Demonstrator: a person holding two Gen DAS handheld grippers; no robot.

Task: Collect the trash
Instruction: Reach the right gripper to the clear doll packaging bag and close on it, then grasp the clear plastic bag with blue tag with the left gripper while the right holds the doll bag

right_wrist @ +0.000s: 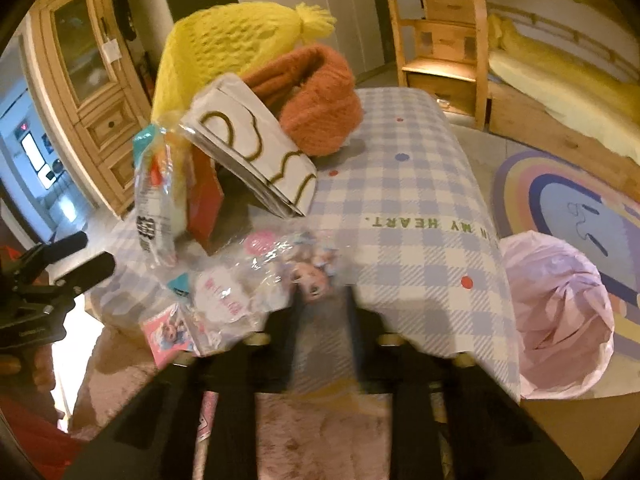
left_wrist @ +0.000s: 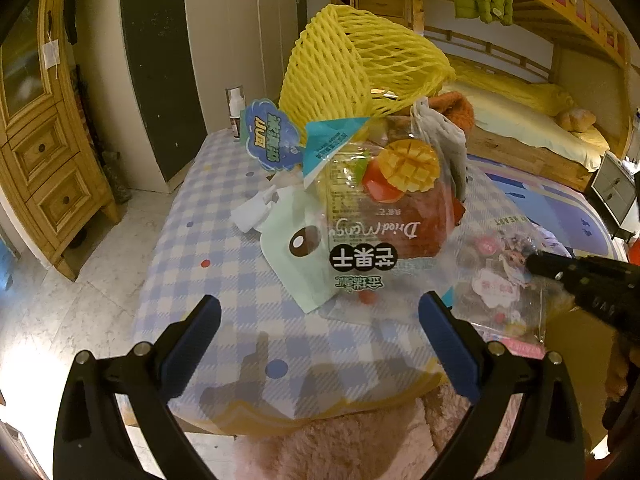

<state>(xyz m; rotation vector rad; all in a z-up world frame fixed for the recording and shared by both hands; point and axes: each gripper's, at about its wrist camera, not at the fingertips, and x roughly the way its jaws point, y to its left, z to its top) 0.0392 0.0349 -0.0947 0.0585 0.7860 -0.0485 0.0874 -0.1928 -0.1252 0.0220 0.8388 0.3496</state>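
Left gripper [left_wrist: 320,320]: jaws released, spread wide over the checked desk [left_wrist: 224,280], nothing between them. Ahead of the jaws: one dried-mango bag [left_wrist: 384,216], one pale green wrapper [left_wrist: 296,256], one blue snack wrapper [left_wrist: 268,140], one crumpled white paper [left_wrist: 254,210], one yellow foam net [left_wrist: 352,68]. Right gripper [right_wrist: 322,300]: fingertips at one clear cartoon-printed wrapper [right_wrist: 248,280]; blurred, so cannot tell whether the jaws grasp it. Right of those jaws, below the desk edge: one pink-lined bin [right_wrist: 560,312].
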